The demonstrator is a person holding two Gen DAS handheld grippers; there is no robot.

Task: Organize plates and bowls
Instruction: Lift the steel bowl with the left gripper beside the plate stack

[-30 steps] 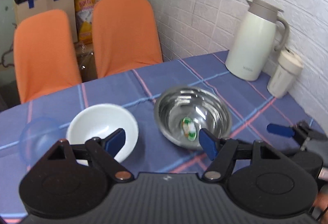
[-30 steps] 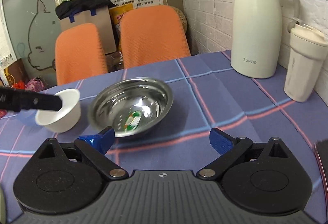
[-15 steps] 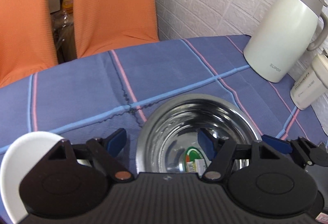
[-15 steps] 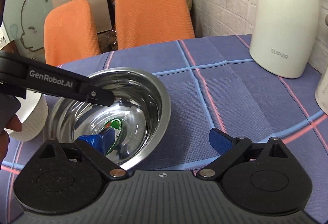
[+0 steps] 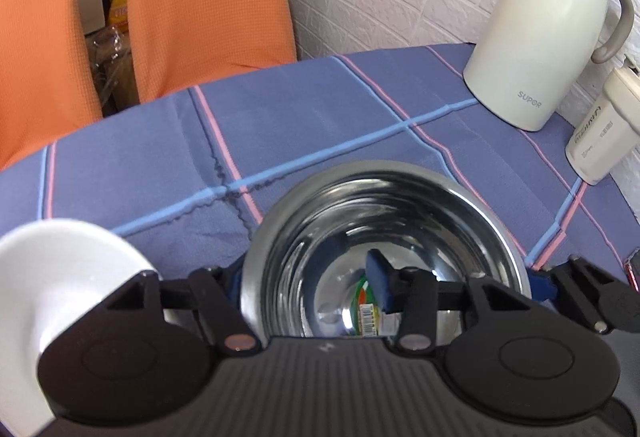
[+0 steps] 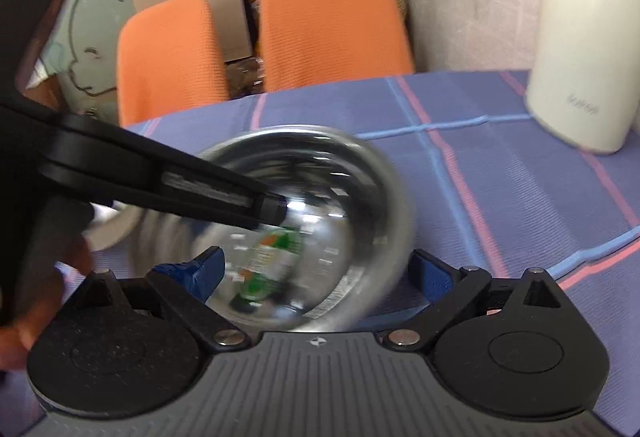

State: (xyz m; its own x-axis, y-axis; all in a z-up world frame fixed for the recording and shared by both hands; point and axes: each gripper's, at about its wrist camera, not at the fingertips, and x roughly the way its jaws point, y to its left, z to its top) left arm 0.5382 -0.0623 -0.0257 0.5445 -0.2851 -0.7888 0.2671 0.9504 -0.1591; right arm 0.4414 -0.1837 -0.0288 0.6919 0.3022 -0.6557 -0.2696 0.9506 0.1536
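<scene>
A steel bowl (image 5: 400, 205) with a sticker in its bottom sits on the blue checked tablecloth (image 5: 320, 117). To its left stands a white bowl (image 5: 60, 277). My left gripper (image 5: 308, 281) is open across the steel bowl's near-left rim, with one blue pad inside the bowl and the other finger outside. In the right wrist view the steel bowl (image 6: 340, 197) looks blurred. My right gripper (image 6: 316, 273) is open across its right rim, the left pad inside and the right pad outside. The left gripper's finger (image 6: 224, 193) reaches into the bowl from the left.
A cream thermos jug (image 5: 536, 37) and a cream lidded cup (image 5: 600, 133) stand by the white brick wall on the right. Two orange chairs (image 5: 208, 5) sit behind the table's far edge. A person's hand (image 6: 40, 297) holds the left gripper.
Both grippers have moved forward and down onto the steel bowl, each now with one finger inside its rim. The white bowl has slid to the left edge of the left view.
</scene>
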